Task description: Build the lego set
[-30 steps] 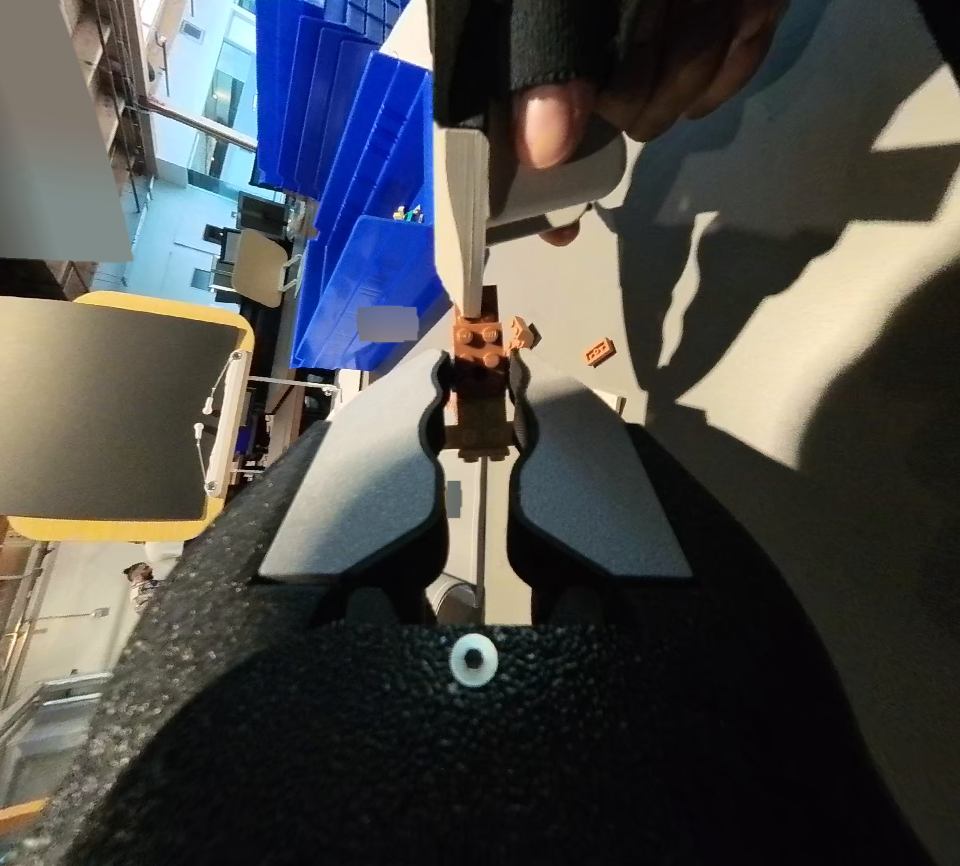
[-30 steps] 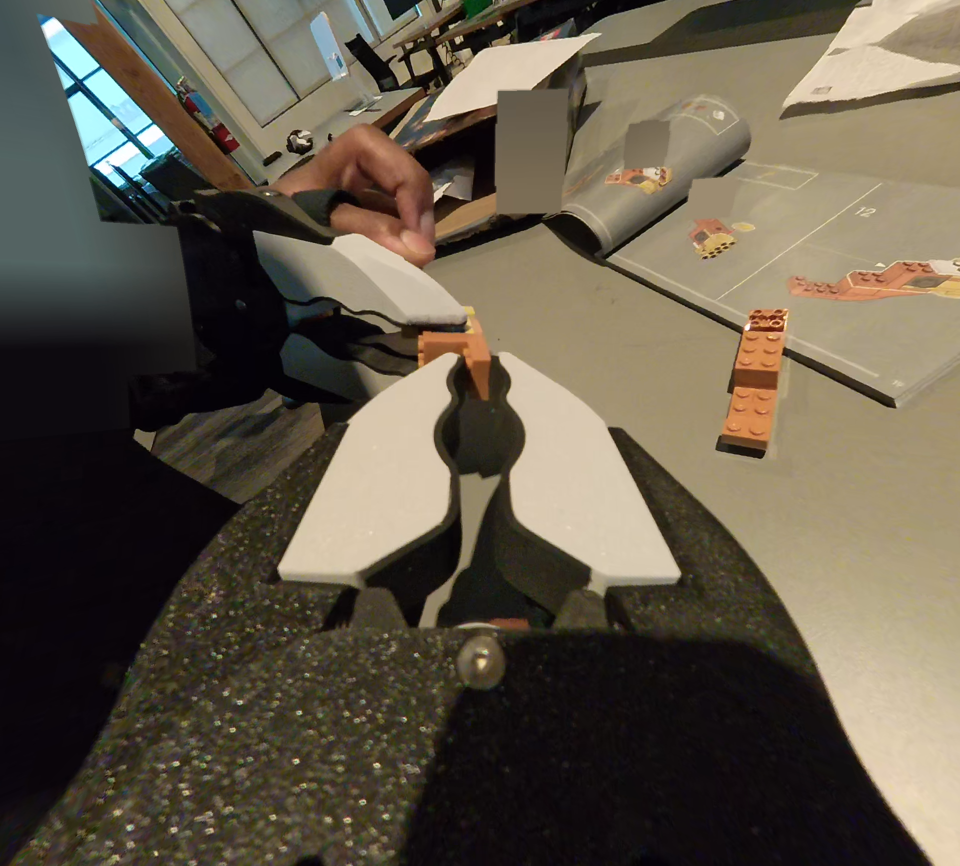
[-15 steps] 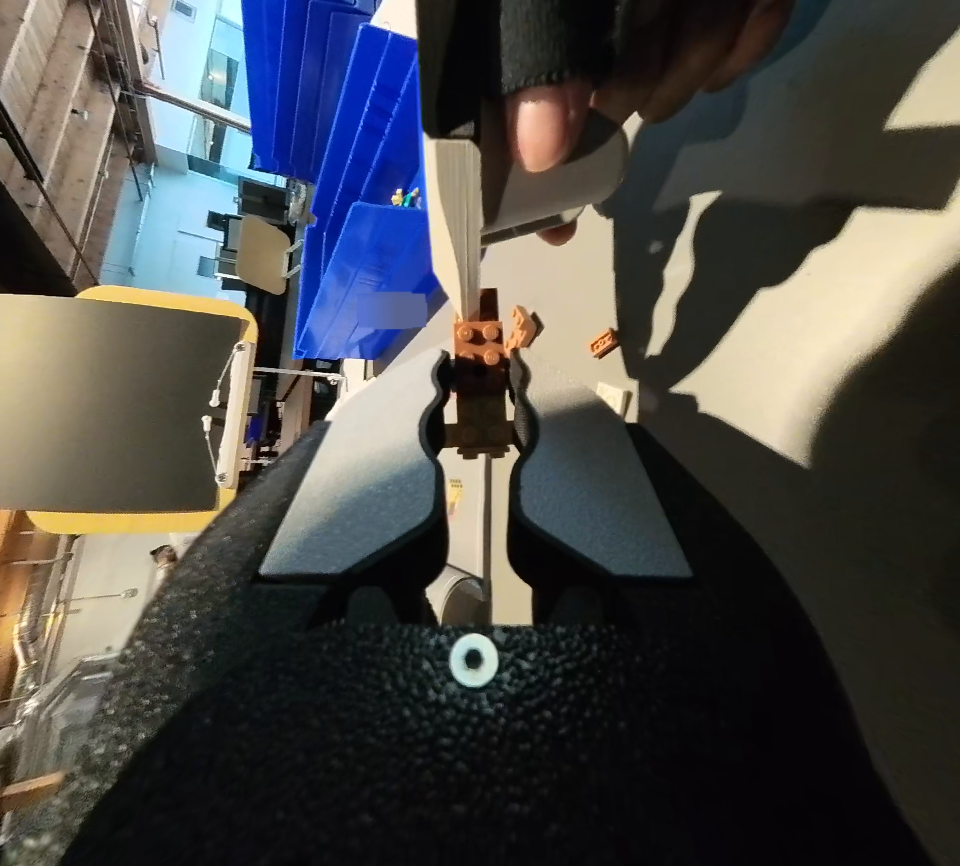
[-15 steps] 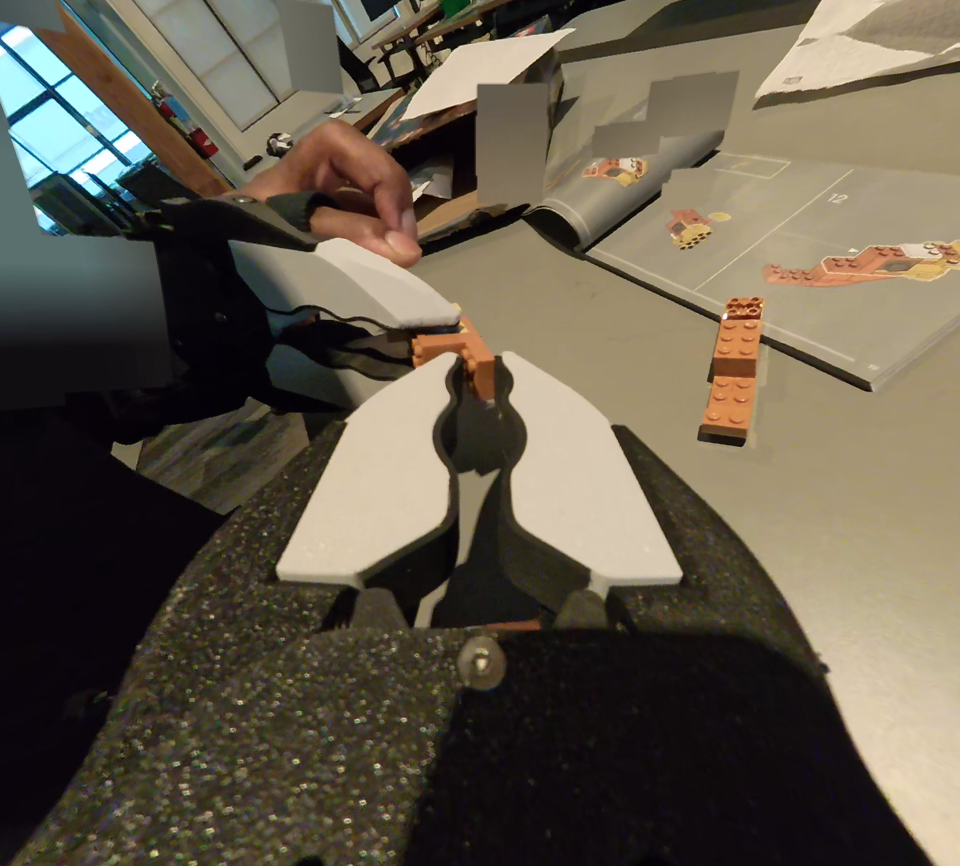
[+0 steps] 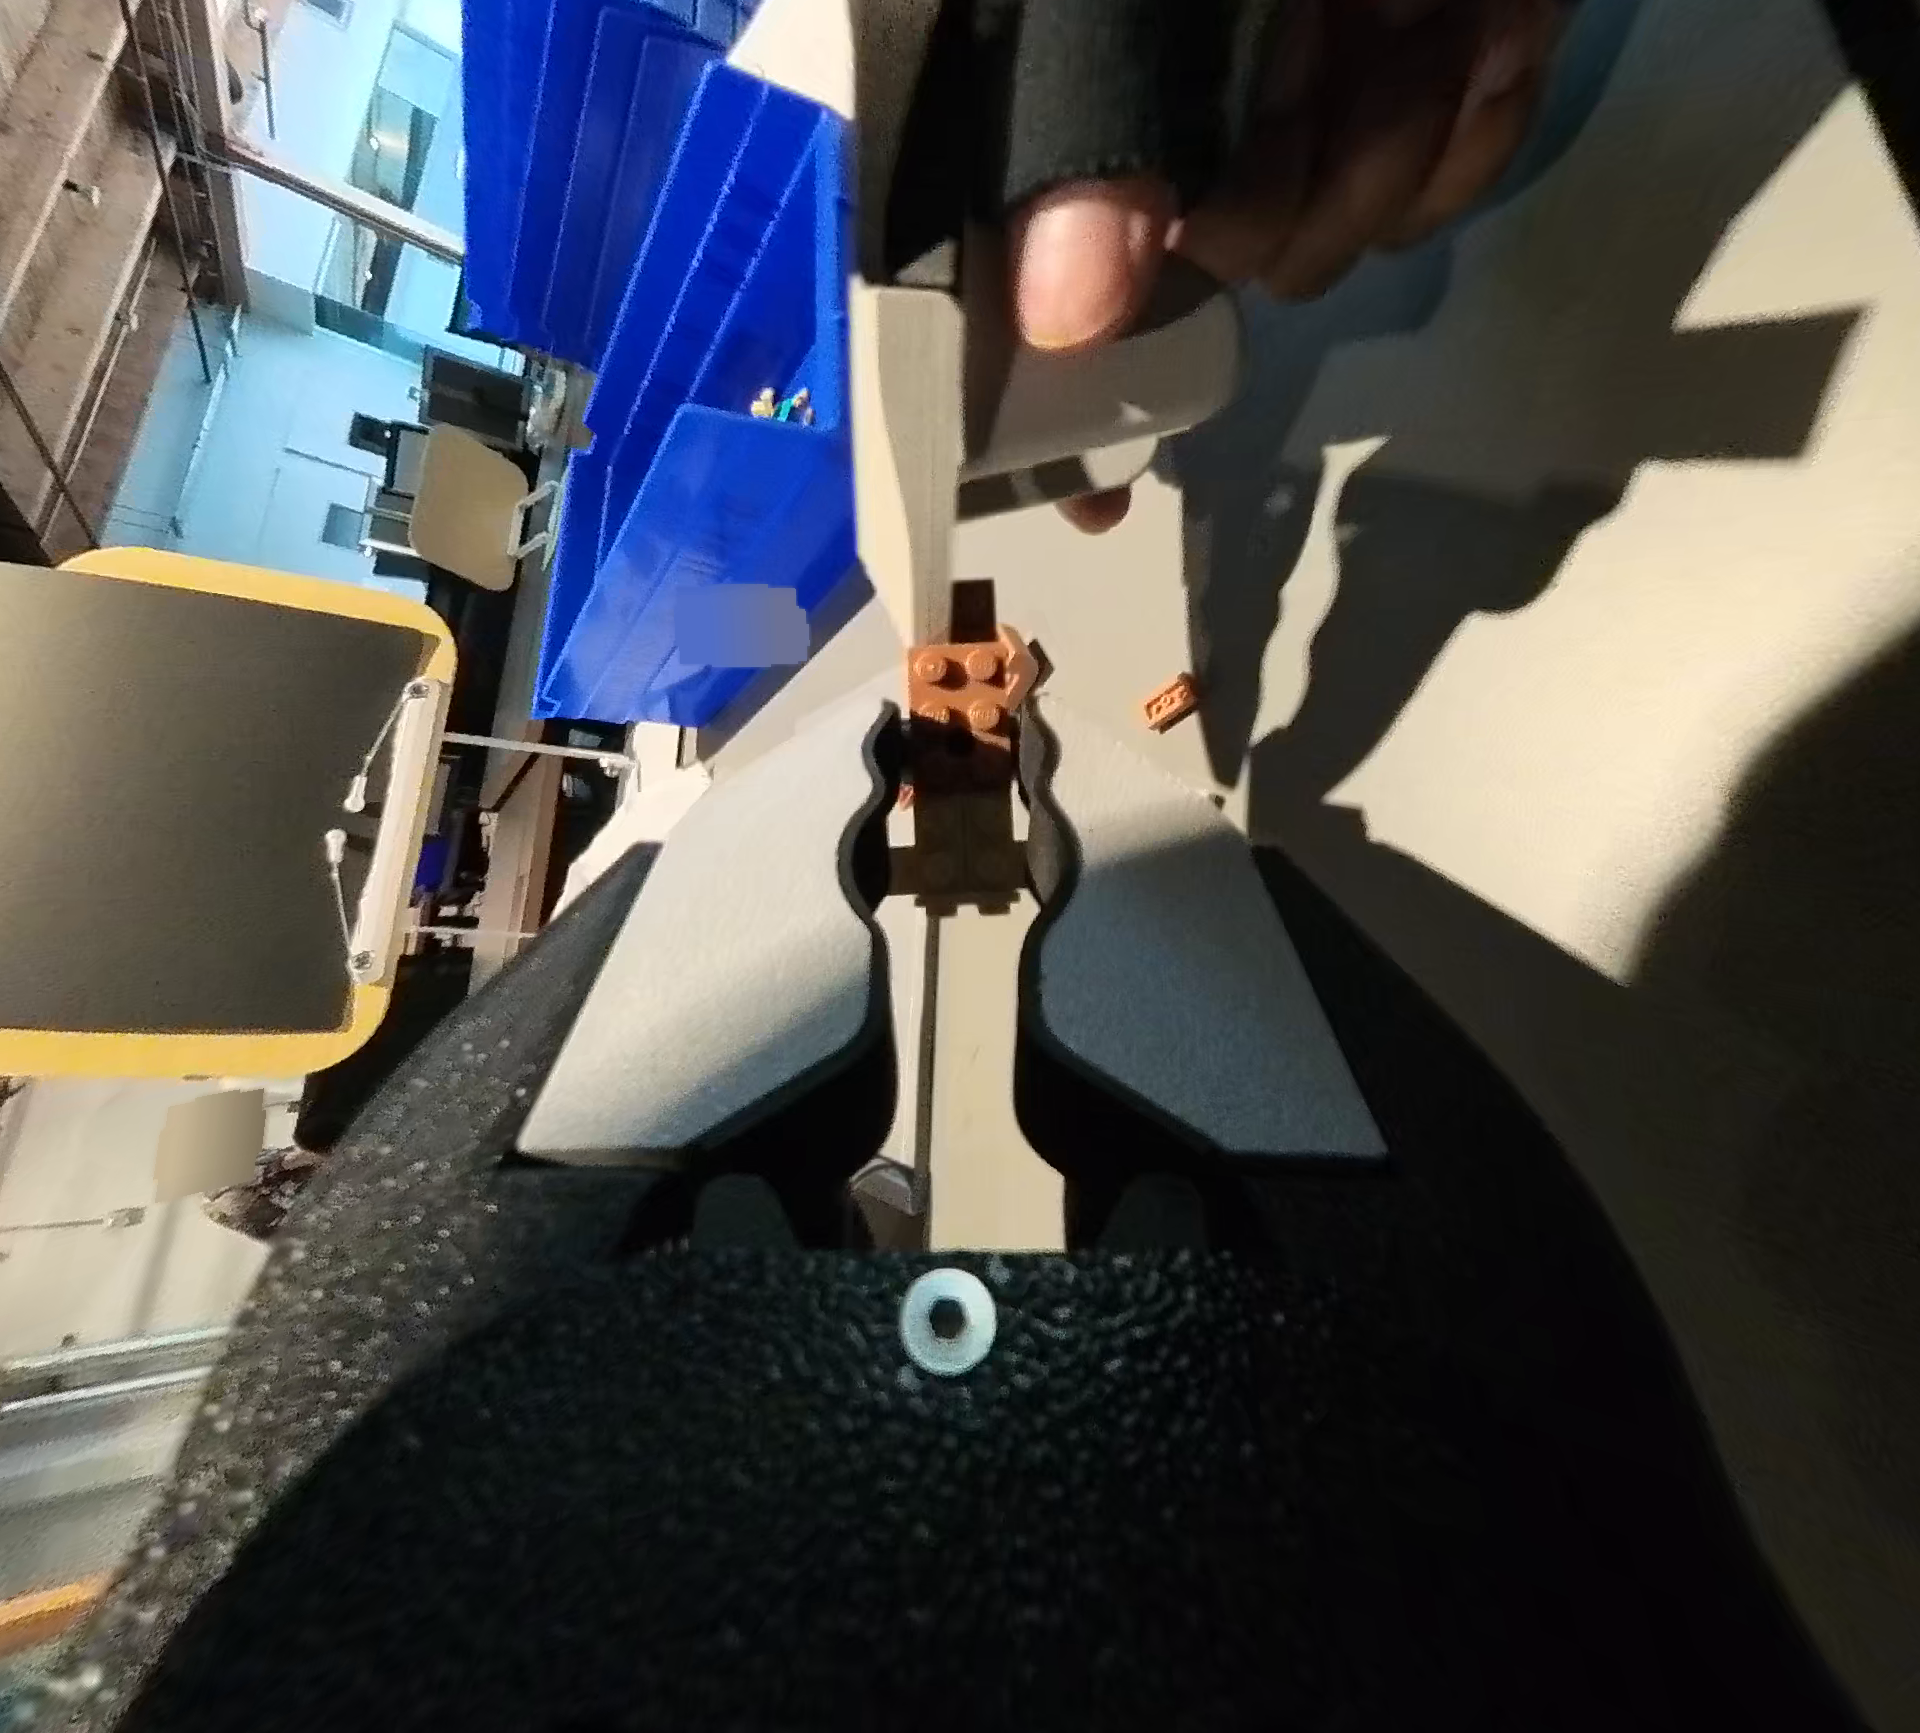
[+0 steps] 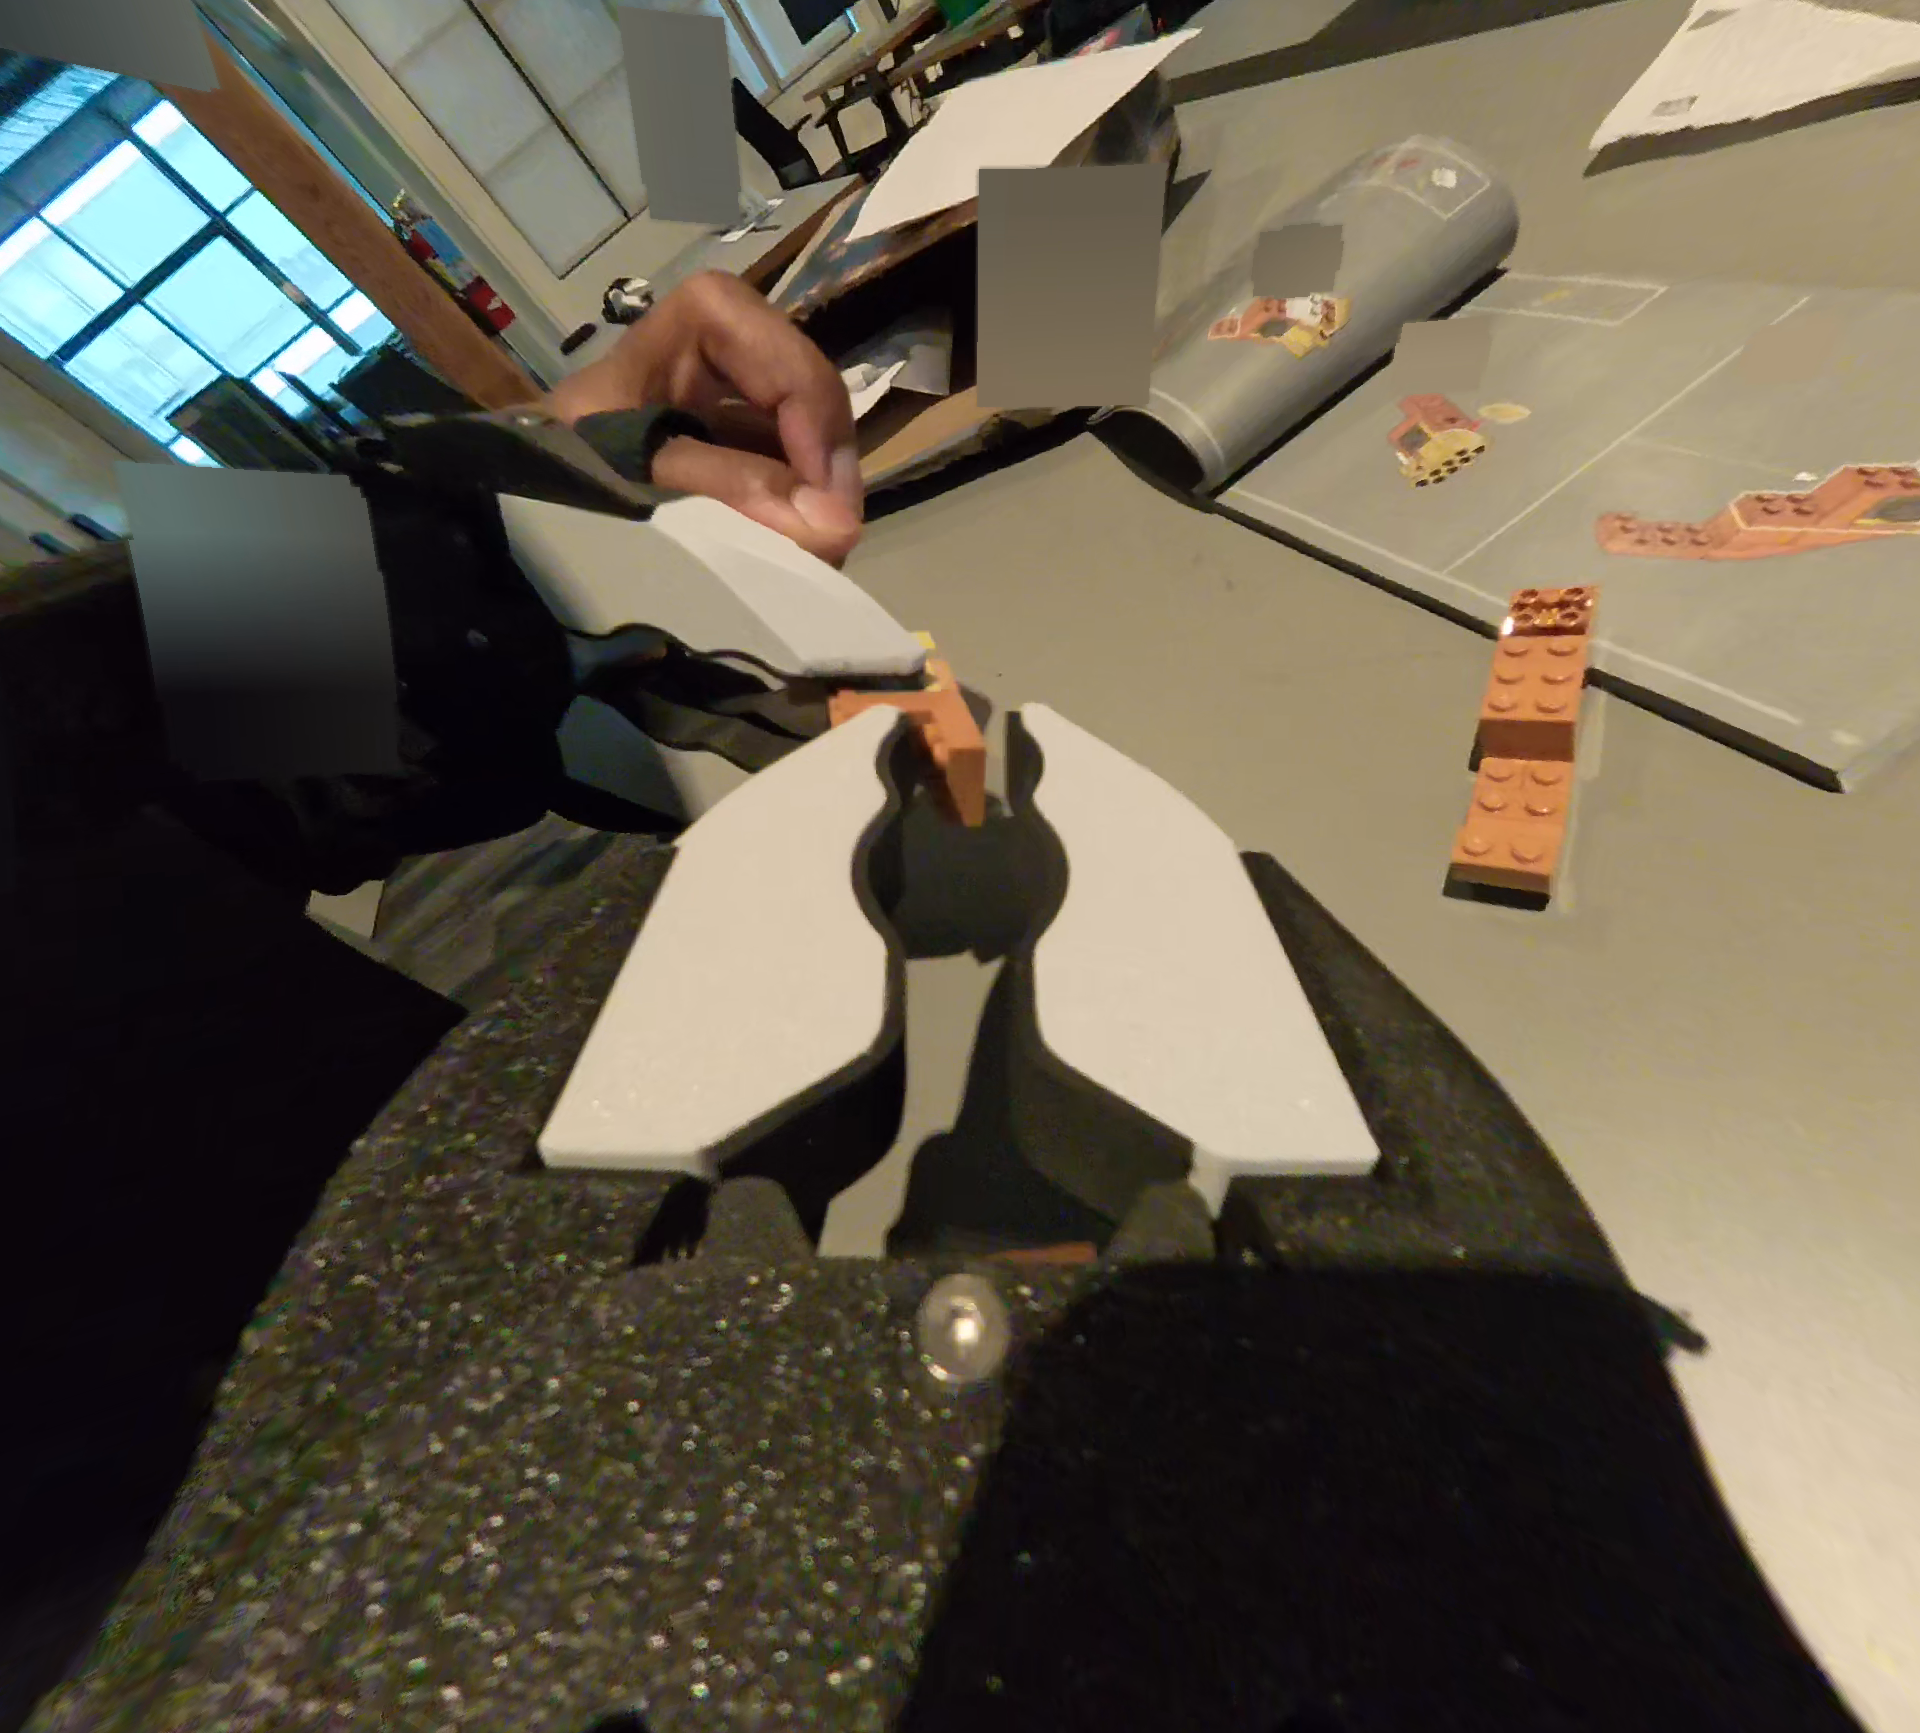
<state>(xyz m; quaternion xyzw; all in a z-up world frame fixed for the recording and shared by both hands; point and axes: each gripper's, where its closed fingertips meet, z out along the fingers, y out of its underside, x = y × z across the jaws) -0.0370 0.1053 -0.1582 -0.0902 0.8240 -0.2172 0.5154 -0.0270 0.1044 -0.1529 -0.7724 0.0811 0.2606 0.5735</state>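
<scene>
Two grippers are meeting over the table's (image 6: pixel 1299 1112) left edge: left gripper (image 5: pixel 961 733) clamping the brown piece (image 5: pixel 961 810), right gripper (image 6: pixel 961 727) closing loosely around the orange brick (image 6: pixel 956 758); pressing squarely matters.

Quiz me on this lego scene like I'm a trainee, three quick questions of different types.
1. True or false: the left claw is empty.
2. The bins in the left wrist view are: A red, B blue, C green.
3. Fill in: the orange brick stack on the table lies at the edge of the open ____.

Key: 1 false, it grips a small lego assembly. 2 B. 3 booklet.
</scene>
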